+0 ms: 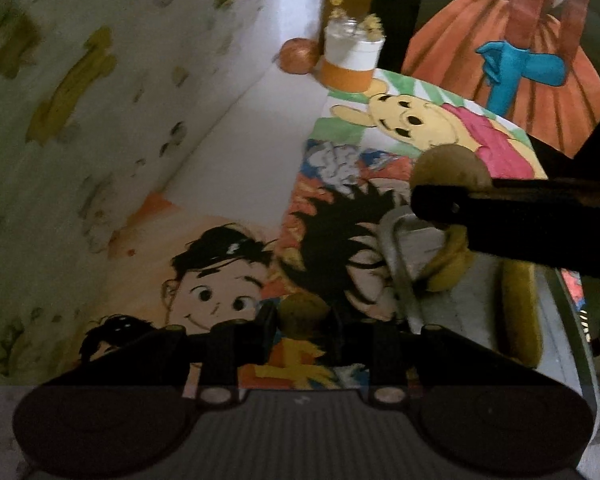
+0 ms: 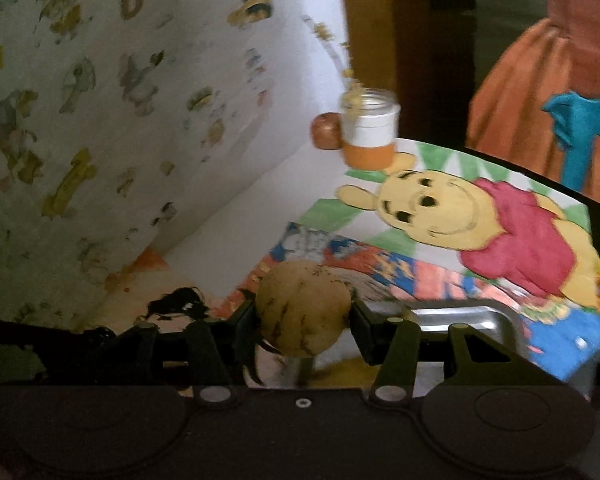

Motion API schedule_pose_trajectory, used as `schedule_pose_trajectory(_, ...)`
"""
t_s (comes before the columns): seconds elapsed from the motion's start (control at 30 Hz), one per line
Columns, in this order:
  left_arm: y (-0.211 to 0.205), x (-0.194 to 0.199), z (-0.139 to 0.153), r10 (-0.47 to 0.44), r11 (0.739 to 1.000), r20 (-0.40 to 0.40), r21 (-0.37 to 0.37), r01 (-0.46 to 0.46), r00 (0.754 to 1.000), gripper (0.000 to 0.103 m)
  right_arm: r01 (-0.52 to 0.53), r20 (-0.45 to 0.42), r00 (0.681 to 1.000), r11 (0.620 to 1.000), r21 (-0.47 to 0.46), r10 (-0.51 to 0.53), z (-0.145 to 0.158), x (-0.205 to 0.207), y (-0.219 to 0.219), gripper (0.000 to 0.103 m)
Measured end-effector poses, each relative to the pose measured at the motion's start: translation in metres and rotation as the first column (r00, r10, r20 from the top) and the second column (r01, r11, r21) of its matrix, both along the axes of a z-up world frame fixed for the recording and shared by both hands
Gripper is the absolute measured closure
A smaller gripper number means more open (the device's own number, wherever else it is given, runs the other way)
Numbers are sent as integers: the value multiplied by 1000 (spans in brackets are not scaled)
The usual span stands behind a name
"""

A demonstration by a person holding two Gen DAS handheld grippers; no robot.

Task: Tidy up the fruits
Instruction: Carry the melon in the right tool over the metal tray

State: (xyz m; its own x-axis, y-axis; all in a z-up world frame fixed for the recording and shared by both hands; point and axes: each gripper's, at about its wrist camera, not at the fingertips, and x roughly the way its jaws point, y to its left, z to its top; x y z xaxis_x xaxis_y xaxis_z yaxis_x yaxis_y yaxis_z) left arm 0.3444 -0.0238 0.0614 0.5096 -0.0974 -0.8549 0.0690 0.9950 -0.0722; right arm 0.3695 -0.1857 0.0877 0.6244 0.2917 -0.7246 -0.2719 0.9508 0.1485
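In the right wrist view my right gripper [image 2: 304, 314] is shut on a round, pale yellow fruit with dark stripes [image 2: 300, 300], held above the table. The left wrist view shows the same fruit [image 1: 452, 166] in the right gripper [image 1: 432, 200], above the far end of a metal tray [image 1: 416, 248]. Bananas [image 1: 452, 268] lie in that tray. My left gripper [image 1: 304, 318] is shut on a small, round brown fruit [image 1: 300, 306], just left of the tray. A reddish-orange round fruit [image 1: 298, 56] sits at the back by the wall.
Cartoon drawings [image 1: 412, 120] cover the table. A white and orange jar [image 1: 352, 60] stands at the back next to the reddish fruit. A patterned sheet [image 1: 80, 80] hangs along the left. A person in an orange skirt with a blue glove [image 1: 516, 68] stands behind the table.
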Motion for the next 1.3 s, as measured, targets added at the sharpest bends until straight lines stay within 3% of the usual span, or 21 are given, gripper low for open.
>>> schedule_pose_trajectory(0.53,-76,6,5,-151,988,23,6,151,988,71,215,-18,976,976,-30,-215,-1,-74,-94,50)
schedule_pose_trajectory(0.9,-112,15,-8,-236,972,-35,2,236,971,71,280,-56,958,959,-41,-282,-14,-100,-112,50)
schedule_pose_trajectory(1.3,-129,24,-26,-266,963,-92,10,268,959,71,302,-113,945,952,-53,-306,-35,-105,-115,50)
